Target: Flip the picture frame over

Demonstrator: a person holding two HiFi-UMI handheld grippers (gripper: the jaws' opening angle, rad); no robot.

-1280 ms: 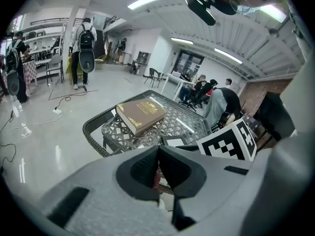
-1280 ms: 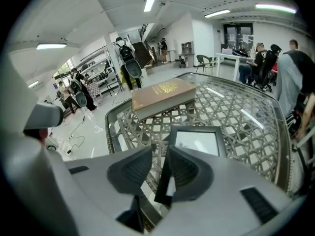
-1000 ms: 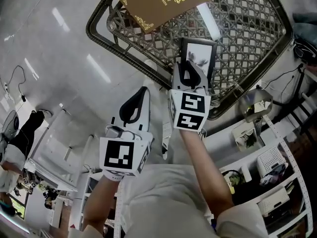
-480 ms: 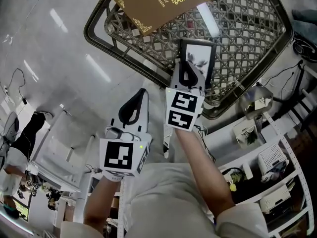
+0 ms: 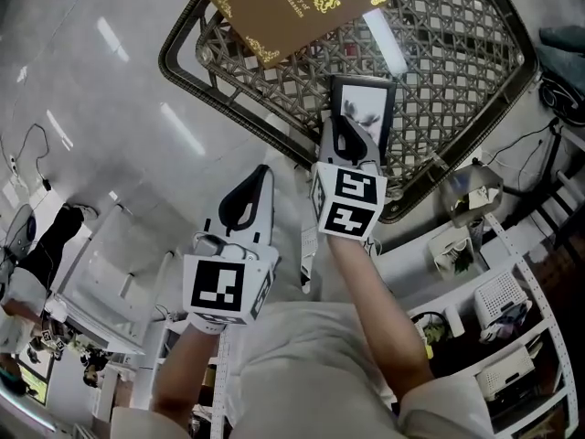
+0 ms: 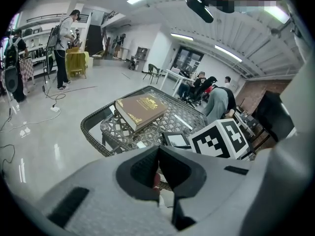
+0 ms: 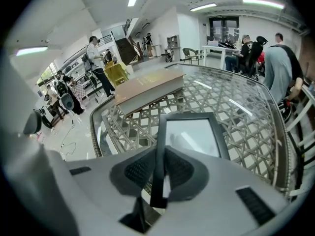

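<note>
Gripping the picture frame (image 5: 367, 106) with the right claw (image 5: 351, 143): clamped on both faces of the dark left border, having just closed in on it. Taken by the border, most likely, to keep off the glass and to get a thin edge to turn about for the flip. Found face up by the near edge of the worktop (image 5: 219, 97), well apart from the brown book (image 5: 291, 3) toward the far corner, so apparently with room to roll over. Holding the left claw (image 5: 260, 179) short of that near edge, shut on nothing. Probably parked as a spare, out of the way of the turn.

Hard to say whether lifted yet or flat on the glass top. Near corner of the frame lost behind the right claw in the head view, and the bottom border cut off by the same claw in the right gripper view. Nothing to see of the back or any stand. Print washed out by reflection up close.
</note>
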